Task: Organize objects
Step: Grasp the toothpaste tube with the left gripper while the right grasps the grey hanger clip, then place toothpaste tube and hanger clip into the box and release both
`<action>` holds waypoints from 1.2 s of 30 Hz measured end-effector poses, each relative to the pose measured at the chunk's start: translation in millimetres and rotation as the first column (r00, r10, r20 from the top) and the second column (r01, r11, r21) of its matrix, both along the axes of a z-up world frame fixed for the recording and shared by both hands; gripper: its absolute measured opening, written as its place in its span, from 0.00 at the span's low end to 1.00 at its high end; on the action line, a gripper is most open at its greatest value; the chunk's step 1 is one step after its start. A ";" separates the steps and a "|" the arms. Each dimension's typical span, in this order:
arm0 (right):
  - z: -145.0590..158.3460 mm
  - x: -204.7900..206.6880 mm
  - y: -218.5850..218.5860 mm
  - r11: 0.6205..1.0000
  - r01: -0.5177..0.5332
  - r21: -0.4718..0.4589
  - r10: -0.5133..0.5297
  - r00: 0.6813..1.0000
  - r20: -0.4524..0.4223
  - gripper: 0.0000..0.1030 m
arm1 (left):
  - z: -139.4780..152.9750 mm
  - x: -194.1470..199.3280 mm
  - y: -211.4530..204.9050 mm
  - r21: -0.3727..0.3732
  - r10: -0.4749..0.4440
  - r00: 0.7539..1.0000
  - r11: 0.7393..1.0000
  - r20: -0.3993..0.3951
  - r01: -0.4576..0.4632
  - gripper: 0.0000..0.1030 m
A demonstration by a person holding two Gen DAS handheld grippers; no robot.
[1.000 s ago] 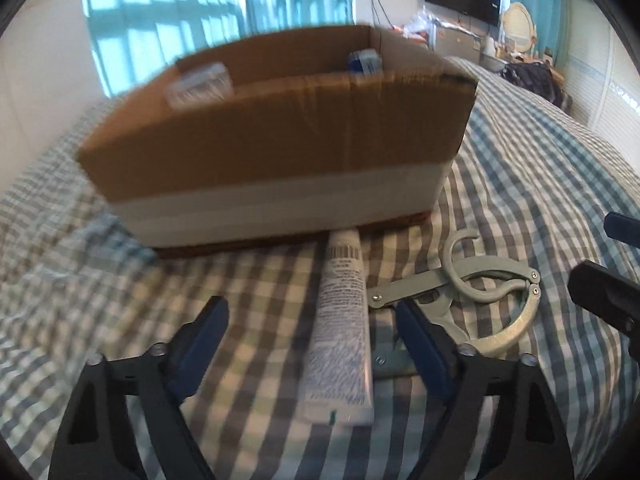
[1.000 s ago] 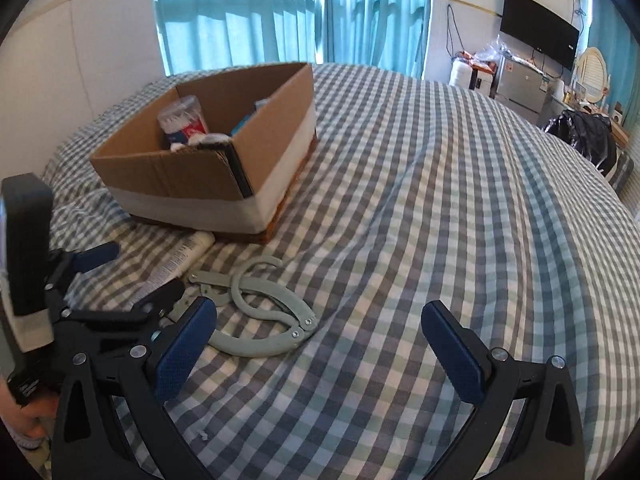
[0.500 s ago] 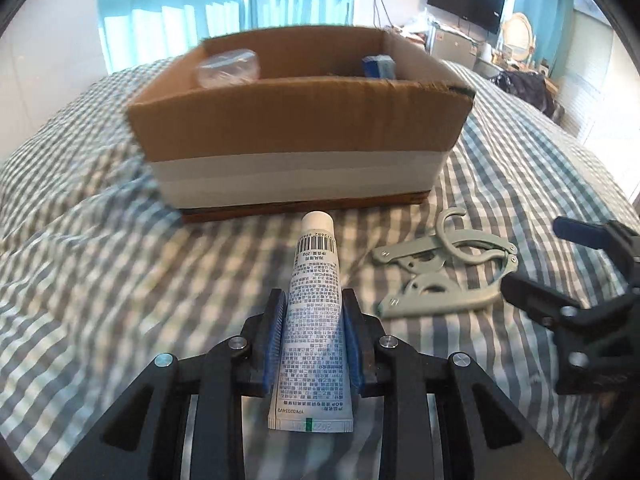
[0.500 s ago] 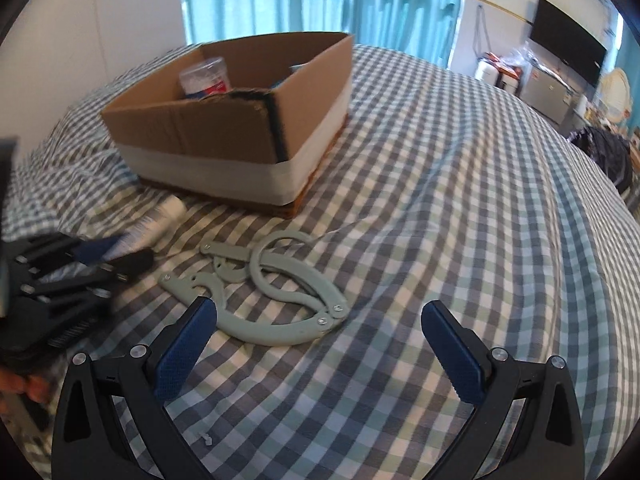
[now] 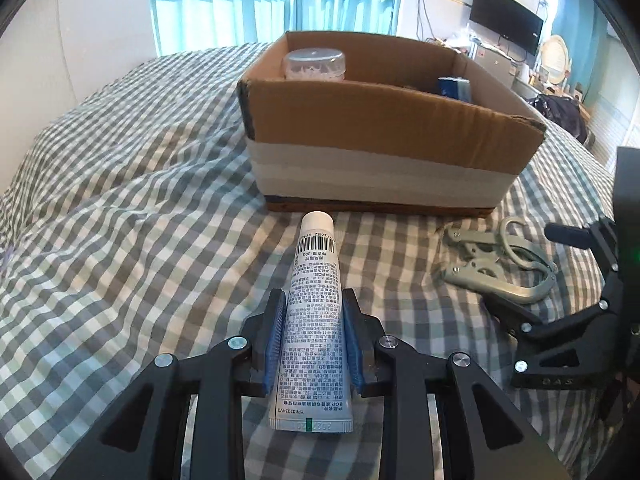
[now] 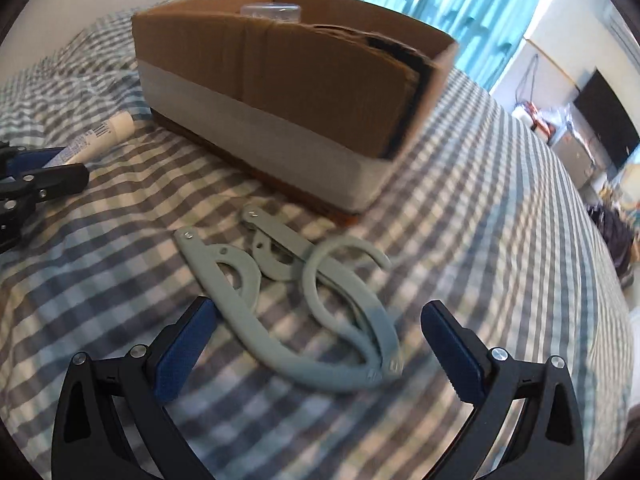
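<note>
The white tube (image 5: 313, 312) runs lengthwise along the left gripper (image 5: 313, 340), its round white cap aimed forward at the near wall of the cardboard box (image 5: 384, 136) and its flat crimped end, marked with a small green square, toward the camera. It is narrow at the cap and widens to the crimp, carrying a barcode near the cap and dense small print down the body. The left gripper's blue pads (image 5: 275, 346) are clamped on both sides of the tube's lower body. To the right on the checked bedspread (image 5: 120, 216) lies a pale grey-green folding hanger (image 6: 296, 300), its hook curling up and its arms folded in toward the box. The right gripper (image 6: 320, 352) stands with its fingers spread wide on either side of the hanger's near curved end, pads not touching it. Inside the box stand a clear lidded jar (image 5: 315, 65) and a blue item (image 5: 454, 88).
</note>
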State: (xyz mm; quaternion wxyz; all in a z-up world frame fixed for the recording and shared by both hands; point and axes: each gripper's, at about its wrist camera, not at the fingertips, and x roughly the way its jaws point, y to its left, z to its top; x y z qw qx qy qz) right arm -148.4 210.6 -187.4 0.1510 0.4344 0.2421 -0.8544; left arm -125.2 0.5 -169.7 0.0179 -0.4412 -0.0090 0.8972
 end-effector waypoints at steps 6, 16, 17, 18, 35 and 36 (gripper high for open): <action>-0.8 -12.2 2.1 0.995 0.050 -0.082 -0.043 0.996 0.078 0.65 | -5.5 -3.1 -5.2 0.010 0.012 1.000 1.000 0.003 -0.012 0.27; 29.5 43.4 2.4 0.982 0.075 -0.173 -0.068 0.997 0.047 0.55 | 2.4 7.6 -4.3 0.021 0.005 1.000 1.000 -0.016 -0.004 0.27; 32.8 47.1 2.9 0.978 0.082 -0.192 -0.075 0.996 0.046 0.55 | 4.7 9.9 -3.5 0.022 0.004 1.000 1.000 -0.022 -0.004 0.27; 35.8 54.2 2.7 0.973 0.091 -0.211 -0.085 0.996 0.038 0.55 | 7.6 12.9 -2.7 0.023 0.005 1.000 1.000 -0.029 -0.004 0.27; 107.7 99.4 25.8 0.926 0.165 -0.340 -0.216 0.969 -0.120 0.55 | 83.0 54.8 -0.7 0.032 0.013 0.982 0.999 -0.188 -0.007 0.27; 115.4 102.0 26.7 0.924 0.165 -0.345 -0.222 0.966 -0.131 0.55 | 88.4 55.1 -3.9 0.036 0.020 0.981 0.999 -0.194 -0.014 0.27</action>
